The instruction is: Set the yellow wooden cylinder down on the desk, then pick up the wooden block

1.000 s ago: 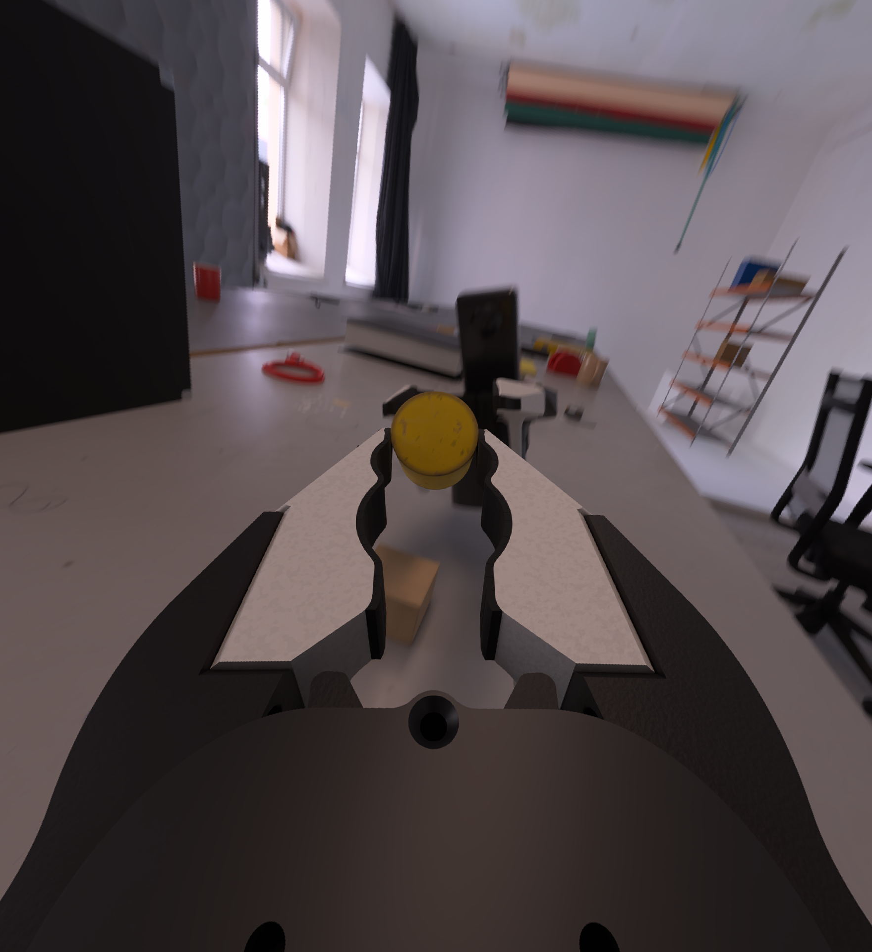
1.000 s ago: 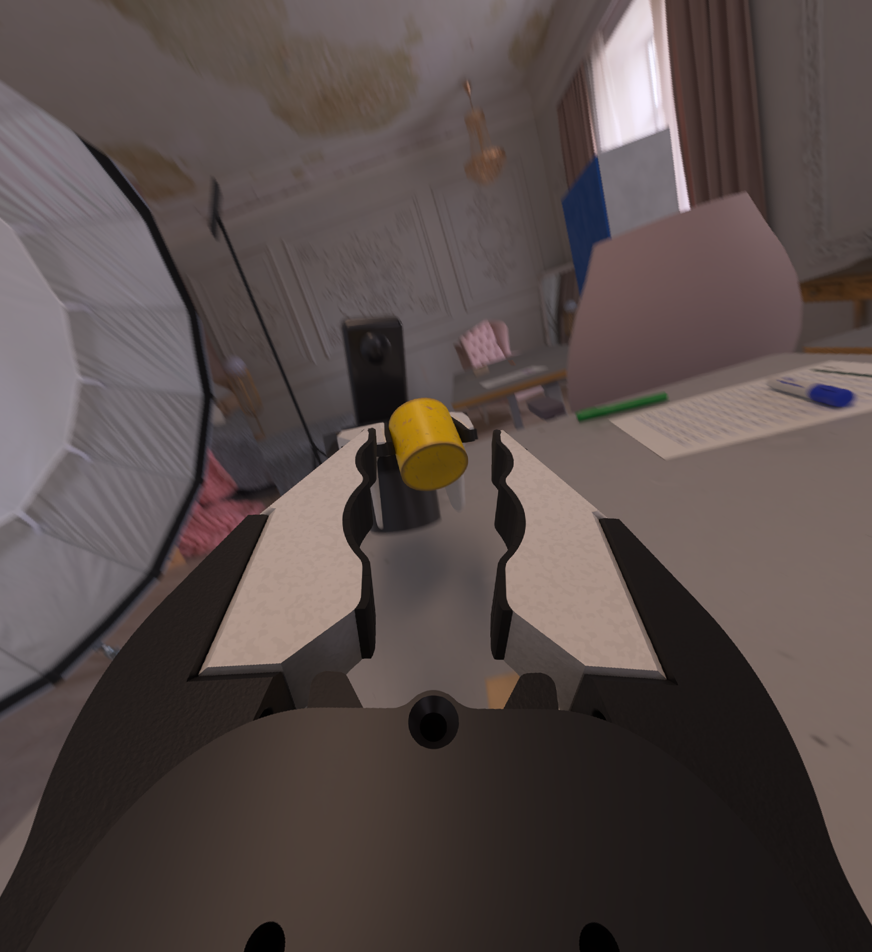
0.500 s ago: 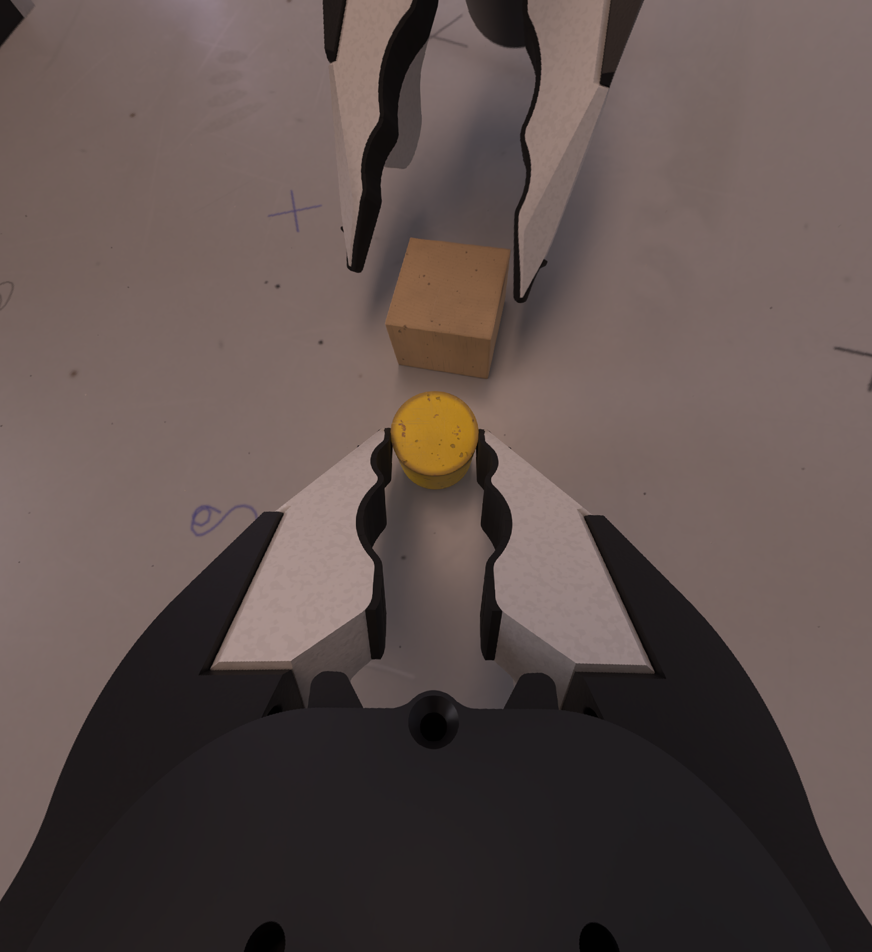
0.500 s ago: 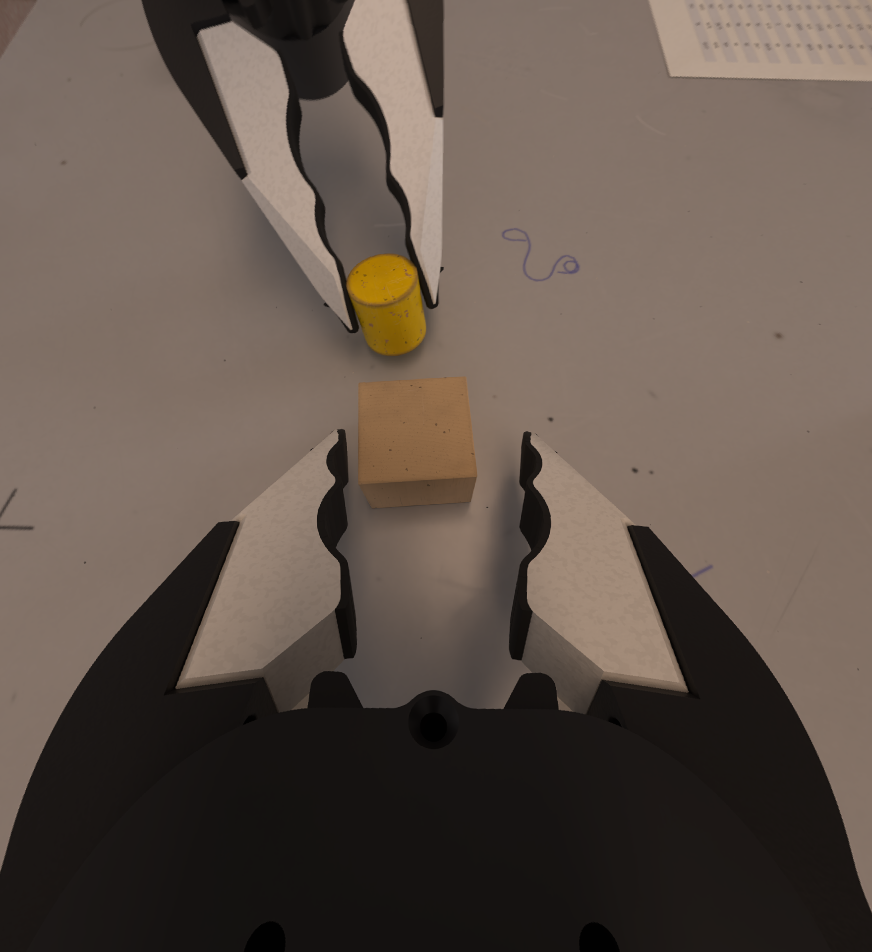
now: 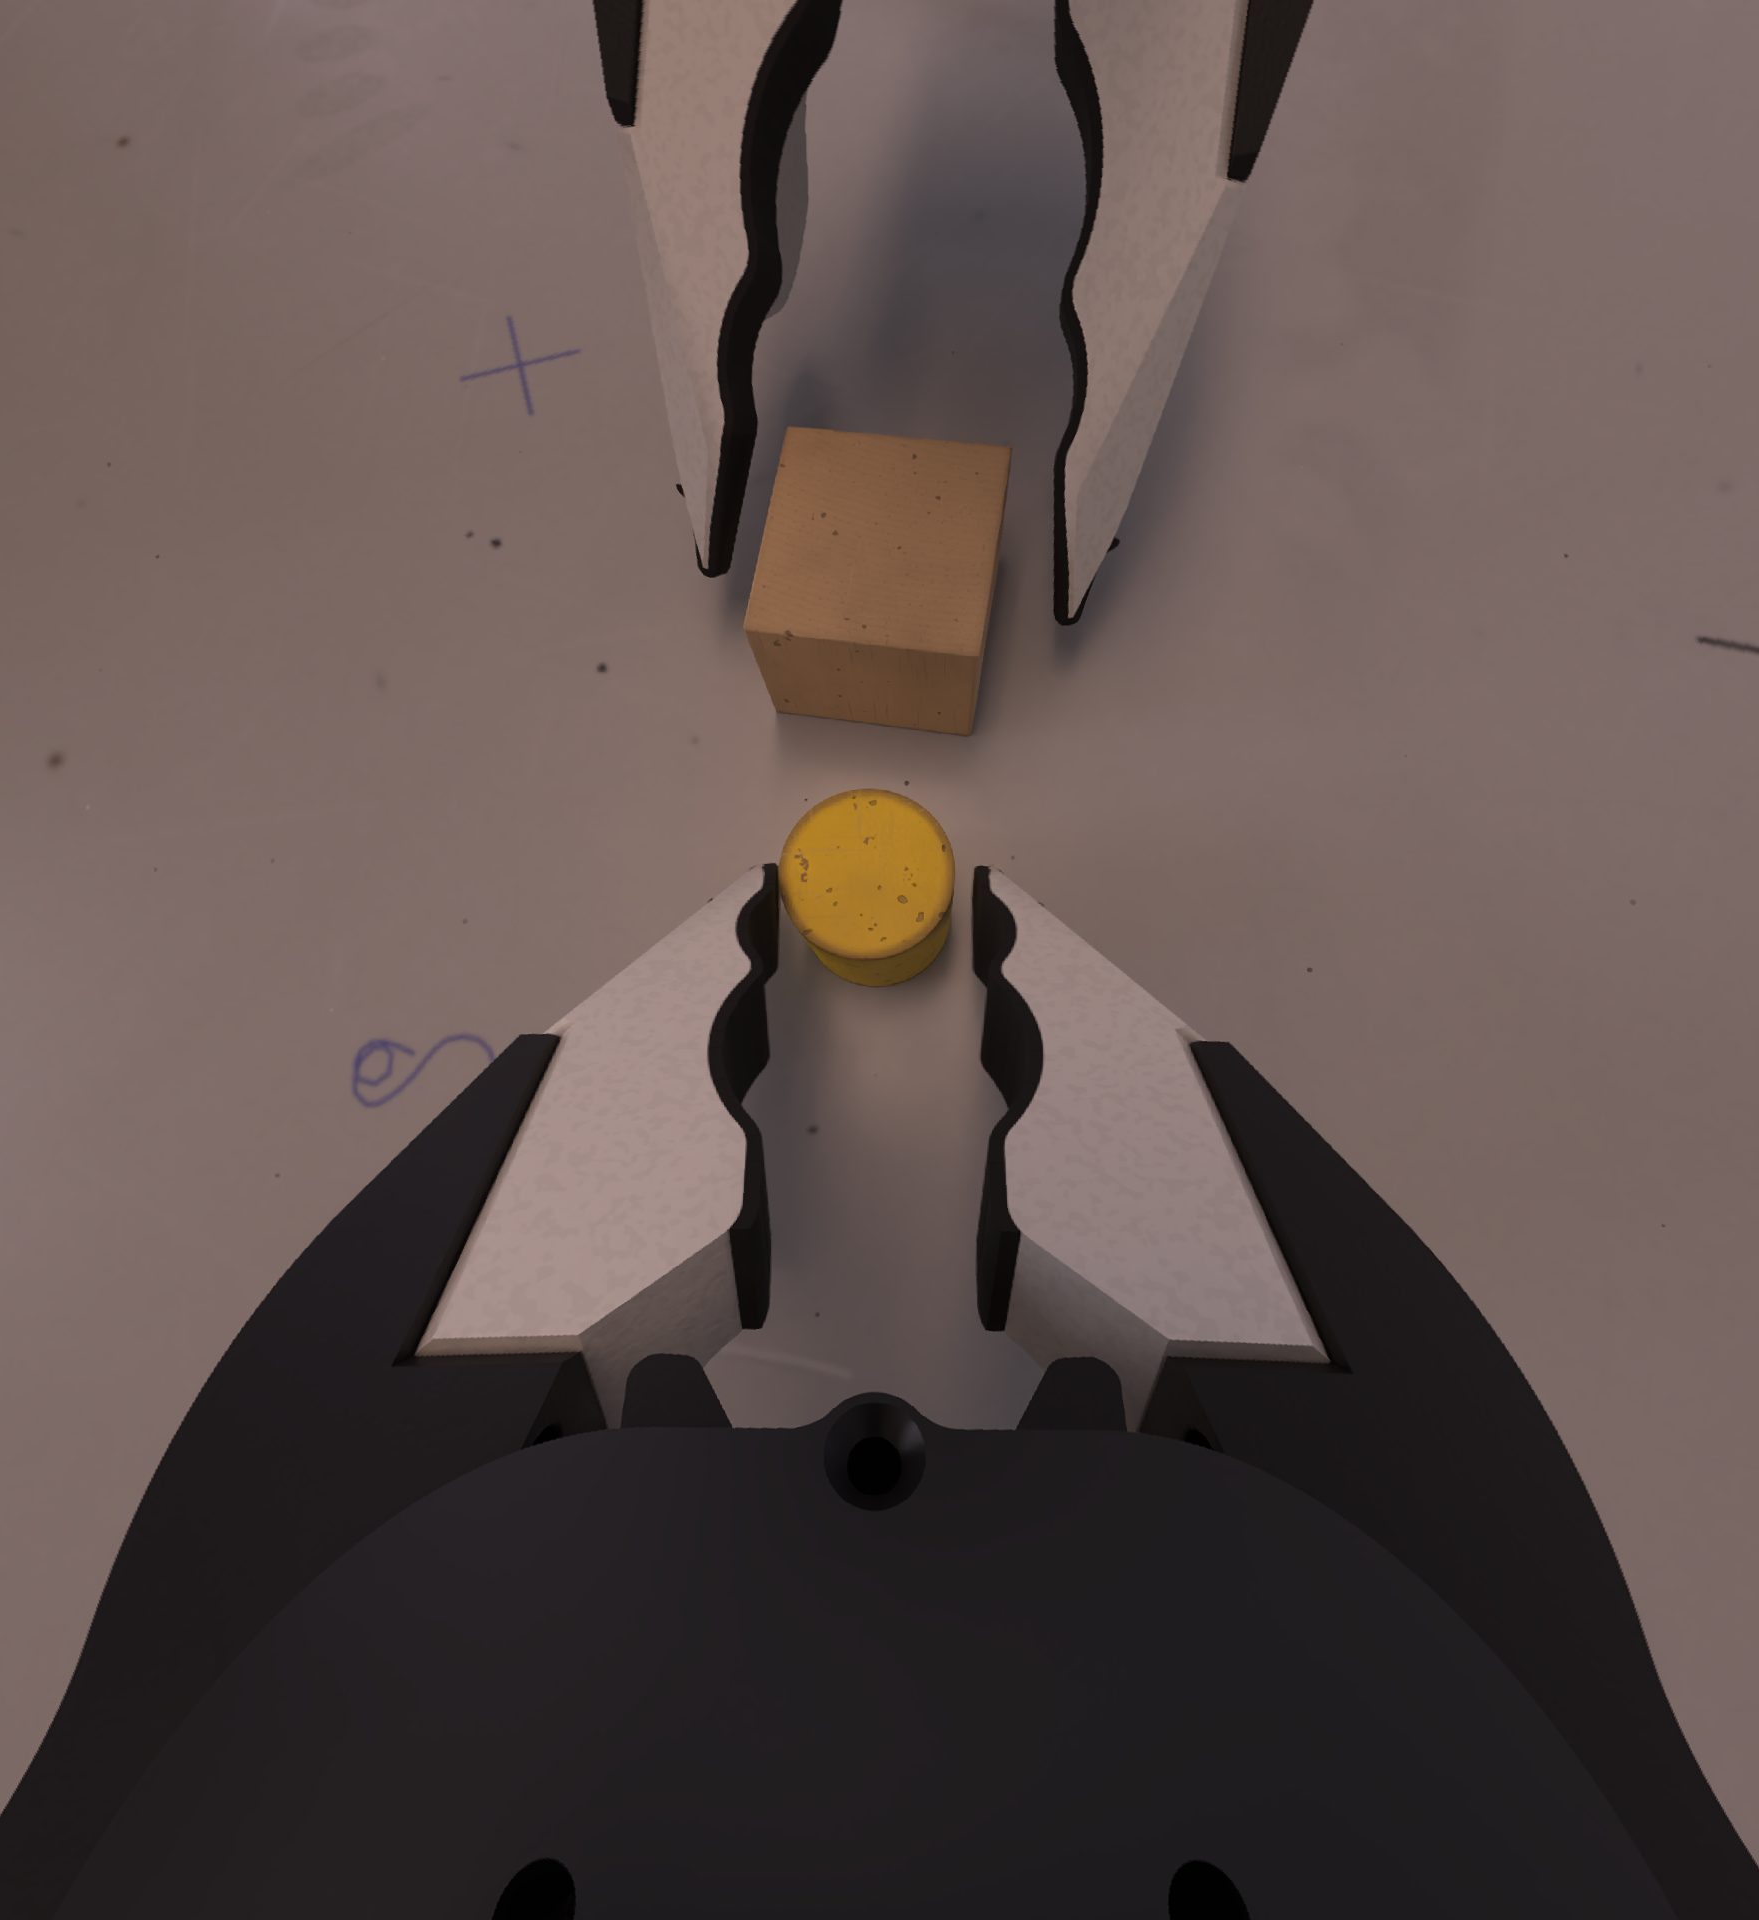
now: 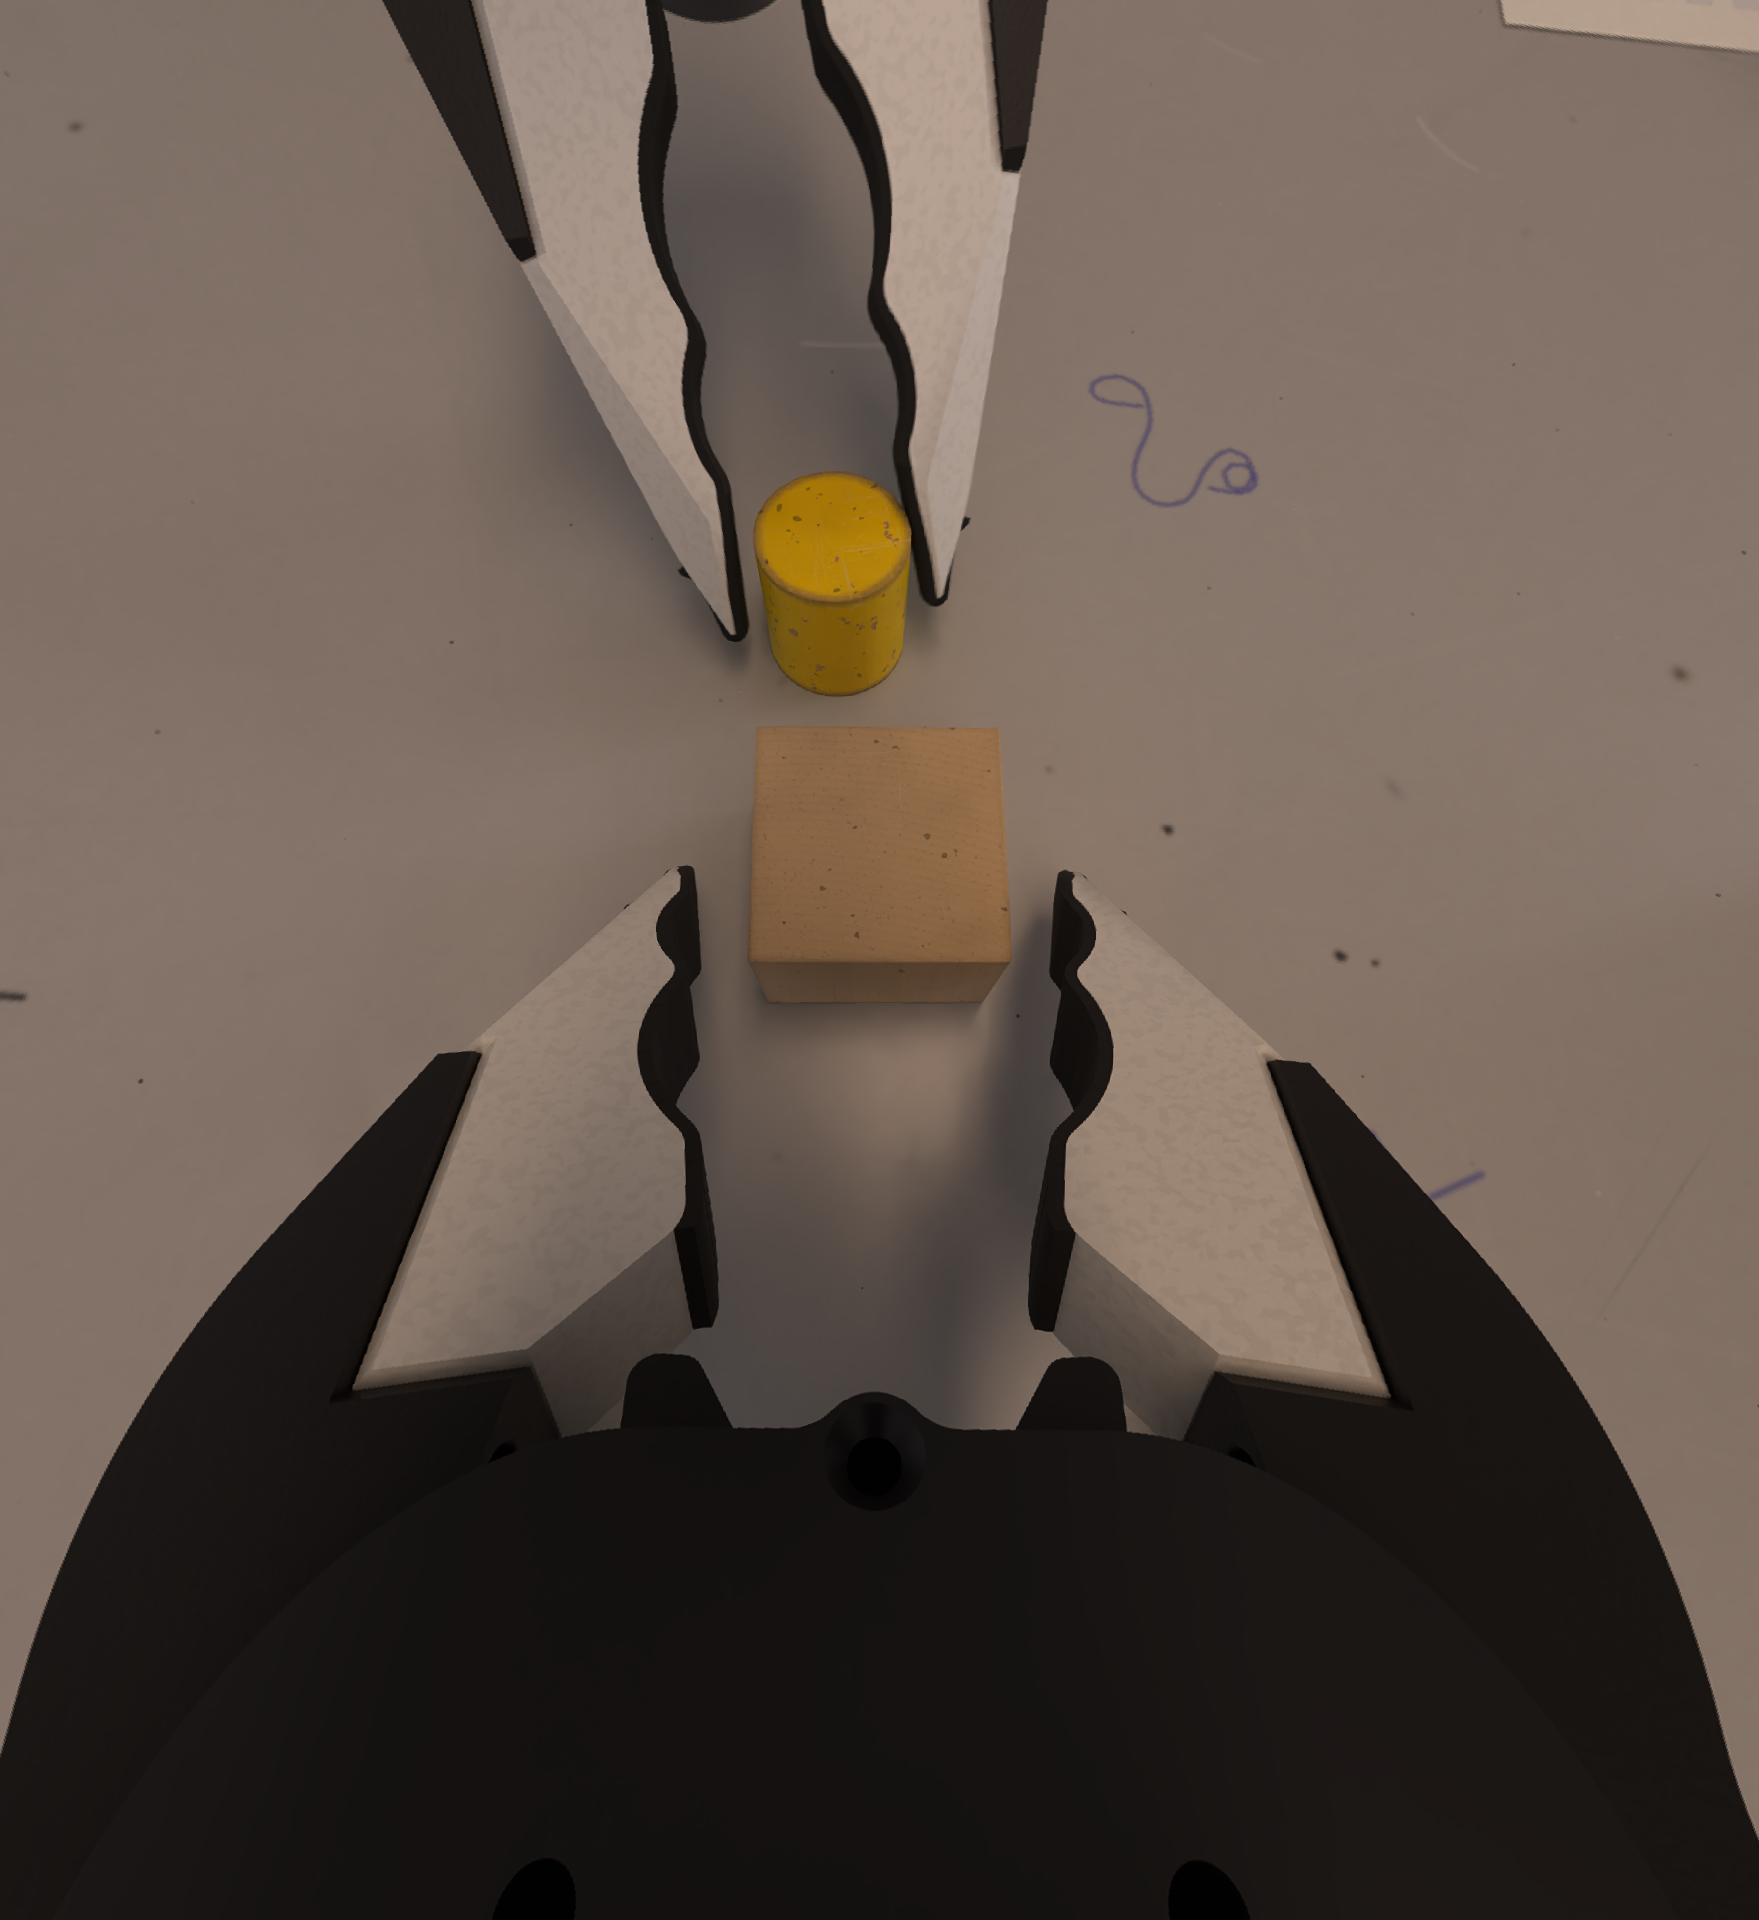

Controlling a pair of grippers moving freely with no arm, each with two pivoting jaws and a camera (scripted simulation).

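Releasing the yellow wooden cylinder: it's standing on the desk just beside the wooden block, my left gripper barely parted around it. My right gripper is straddling the block, spread wide; grasp and lift remaining.

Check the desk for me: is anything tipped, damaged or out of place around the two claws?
Nothing stands out. The yellow cylinder stands upright on the desk between the left claw tips. The wooden block sits flat, intact, between the open right claw fingers. Only pen marks.

Upright yellow cylinder beside block
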